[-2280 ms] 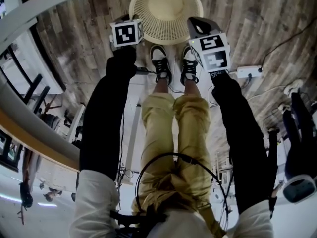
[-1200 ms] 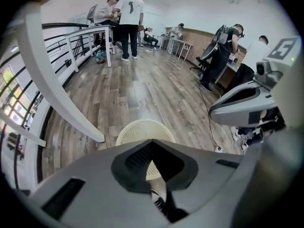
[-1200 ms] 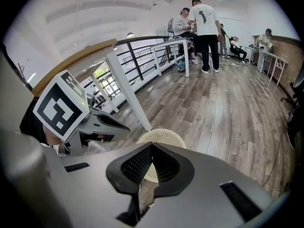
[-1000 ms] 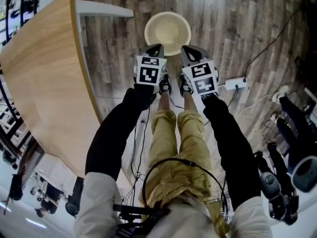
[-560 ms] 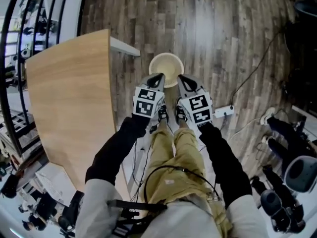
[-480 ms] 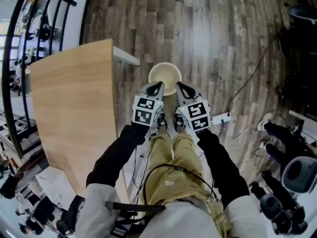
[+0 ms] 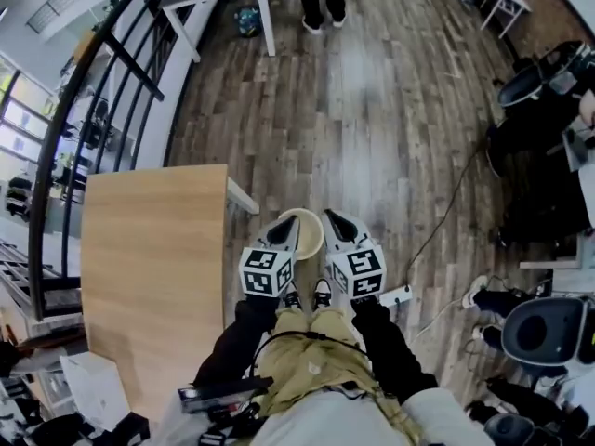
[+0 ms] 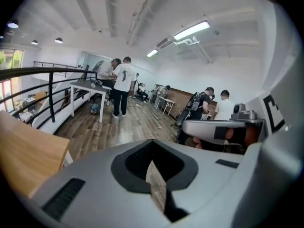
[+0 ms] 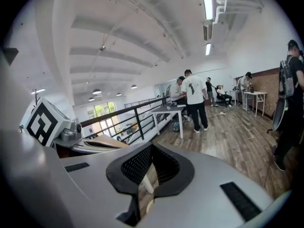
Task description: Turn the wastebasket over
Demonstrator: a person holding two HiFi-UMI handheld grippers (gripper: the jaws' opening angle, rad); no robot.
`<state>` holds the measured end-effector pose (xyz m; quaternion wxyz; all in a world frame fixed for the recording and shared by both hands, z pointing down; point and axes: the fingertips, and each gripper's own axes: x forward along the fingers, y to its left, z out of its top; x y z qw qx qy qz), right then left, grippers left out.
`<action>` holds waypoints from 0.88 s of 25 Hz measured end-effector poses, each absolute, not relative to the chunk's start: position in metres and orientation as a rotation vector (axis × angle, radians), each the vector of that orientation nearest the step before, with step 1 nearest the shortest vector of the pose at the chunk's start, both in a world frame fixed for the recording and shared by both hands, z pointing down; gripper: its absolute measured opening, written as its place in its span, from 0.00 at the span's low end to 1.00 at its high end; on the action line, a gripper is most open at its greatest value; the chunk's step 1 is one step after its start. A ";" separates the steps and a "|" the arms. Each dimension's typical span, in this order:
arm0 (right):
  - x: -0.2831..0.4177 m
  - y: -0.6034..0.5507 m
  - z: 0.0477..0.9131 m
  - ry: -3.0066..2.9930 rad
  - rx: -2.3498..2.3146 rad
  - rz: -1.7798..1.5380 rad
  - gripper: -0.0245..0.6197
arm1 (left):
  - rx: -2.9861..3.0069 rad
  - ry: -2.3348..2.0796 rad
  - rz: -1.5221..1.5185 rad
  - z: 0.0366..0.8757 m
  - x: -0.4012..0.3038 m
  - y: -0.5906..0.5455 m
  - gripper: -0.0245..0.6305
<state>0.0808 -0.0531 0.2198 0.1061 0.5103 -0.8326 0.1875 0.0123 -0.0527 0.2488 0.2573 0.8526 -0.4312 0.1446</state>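
Wood-plank floor stretches ahead, with a pale wooden tabletop at my left. The cream wastebasket stands mouth-up just past my shoes, between my left tool and right tool. Both tools are raised, each narrowed to a slit and gripping nothing.

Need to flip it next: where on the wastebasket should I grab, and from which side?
Grip the rim of the wastebasket, coming from above, probably one gripper on each side. It stands mouth up on the floor, so the round open rim is the thin edge that fingers can close over. The left gripper and right gripper are shut, so open them first.
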 end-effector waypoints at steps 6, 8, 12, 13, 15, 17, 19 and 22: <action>0.079 -0.052 0.140 -2.539 1.589 0.426 0.07 | 2.437 -1.235 0.301 0.174 0.019 -0.056 0.04; 0.082 -0.048 0.120 -2.559 1.610 0.391 0.07 | 2.446 -1.248 0.250 0.155 0.022 -0.055 0.04; 0.083 -0.047 0.084 -2.595 1.645 0.317 0.07 | 2.473 -1.265 0.176 0.121 0.025 -0.053 0.04; 0.081 -0.049 0.076 -2.603 1.649 0.296 0.07 | 2.487 -1.273 0.170 0.113 0.025 -0.053 0.04; 0.078 -0.054 0.060 -2.620 1.650 0.254 0.07 | 2.512 -1.293 0.157 0.099 0.023 -0.055 0.04; 0.075 -0.061 0.045 -2.638 1.649 0.213 0.07 | 2.531 -1.310 0.135 0.085 0.022 -0.060 0.04; 0.073 -0.067 0.030 -2.658 1.649 0.176 0.07 | 2.554 -1.327 0.120 0.070 0.022 -0.067 0.04; 0.074 -0.076 0.008 -2.680 1.663 0.119 0.07 | 2.597 -1.351 0.091 0.046 0.024 -0.077 0.04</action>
